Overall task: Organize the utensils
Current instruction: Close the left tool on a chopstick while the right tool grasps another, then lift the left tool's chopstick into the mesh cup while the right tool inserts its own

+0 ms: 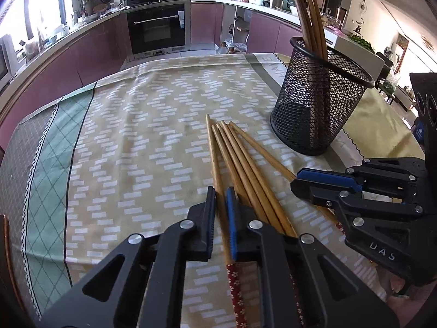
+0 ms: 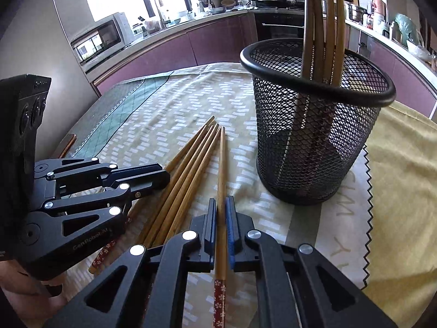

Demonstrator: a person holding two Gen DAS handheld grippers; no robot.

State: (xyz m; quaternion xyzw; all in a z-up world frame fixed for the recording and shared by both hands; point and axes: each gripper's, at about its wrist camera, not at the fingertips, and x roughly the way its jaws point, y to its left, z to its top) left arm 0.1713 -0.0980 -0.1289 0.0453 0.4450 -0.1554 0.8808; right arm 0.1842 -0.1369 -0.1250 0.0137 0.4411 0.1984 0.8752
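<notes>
In a purple-cabinet kitchen, five chopsticks lay on a patterned tabletop beside a mesh holder; left gripper and right gripper jaws each pinched one.

Mesh cup blocks 1 o'clock, sticks jutting up. Loose chopsticks at 12. Table bare toward 10–11 o'clock.

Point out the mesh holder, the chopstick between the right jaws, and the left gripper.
mesh holder (image 2: 314,147), right wrist view, on its mesh wall.
chopstick (image 2: 221,180), right wrist view, on its bare wooden shaft.
left gripper (image 1: 220,218), left wrist view, midway between its fingertips.
</notes>
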